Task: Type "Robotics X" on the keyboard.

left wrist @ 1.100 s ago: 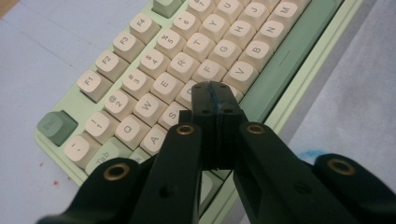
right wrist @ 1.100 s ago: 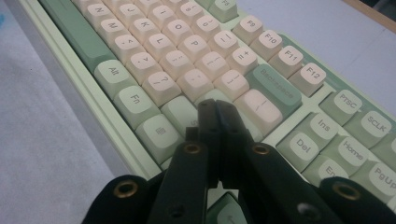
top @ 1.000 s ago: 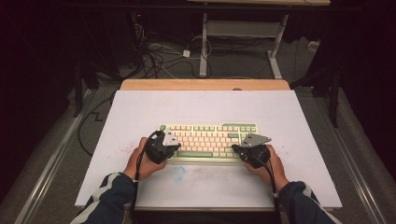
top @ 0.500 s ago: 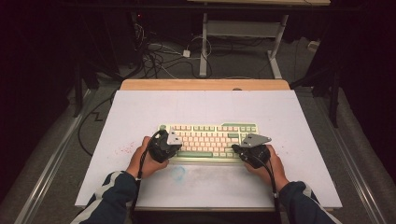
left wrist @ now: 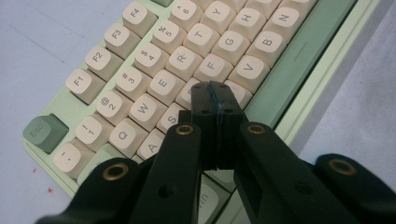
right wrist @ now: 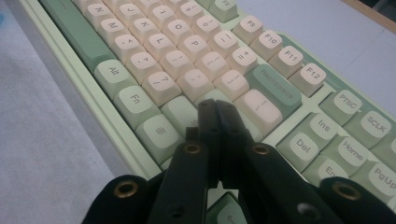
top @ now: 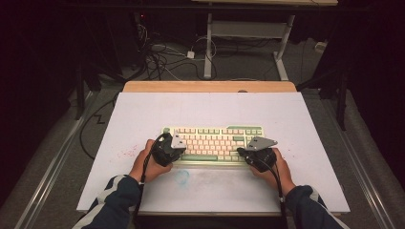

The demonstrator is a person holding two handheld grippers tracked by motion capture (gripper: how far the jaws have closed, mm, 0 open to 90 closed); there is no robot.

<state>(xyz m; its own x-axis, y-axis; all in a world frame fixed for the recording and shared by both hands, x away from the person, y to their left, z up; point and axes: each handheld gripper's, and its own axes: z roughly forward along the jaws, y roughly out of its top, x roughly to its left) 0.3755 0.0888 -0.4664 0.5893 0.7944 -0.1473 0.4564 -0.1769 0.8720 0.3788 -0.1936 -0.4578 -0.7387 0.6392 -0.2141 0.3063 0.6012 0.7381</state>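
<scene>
Evidently the pale green mechanical keyboard with cream keycaps [top: 213, 143] lies square to the person near the middle of the white table top [top: 143, 114], a little toward its near edge, so that both hands can reach it from either end as for typing. The left gripper [top: 168, 148] sits over the keyboard's left end and the right gripper [top: 255, 153] over its right end, each angled down at the keys, which suits pressing single keys with a narrow tip. Seen from the left gripper view, the left gripper's black jaws are pressed together with nothing between them, their joined tip [left wrist: 214, 91] over the keys near D and C; whether it touches a keycap I cannot tell. Likewise the right gripper's jaws are fully closed and empty, their tip [right wrist: 212, 107] near the keys below Backspace.
</scene>
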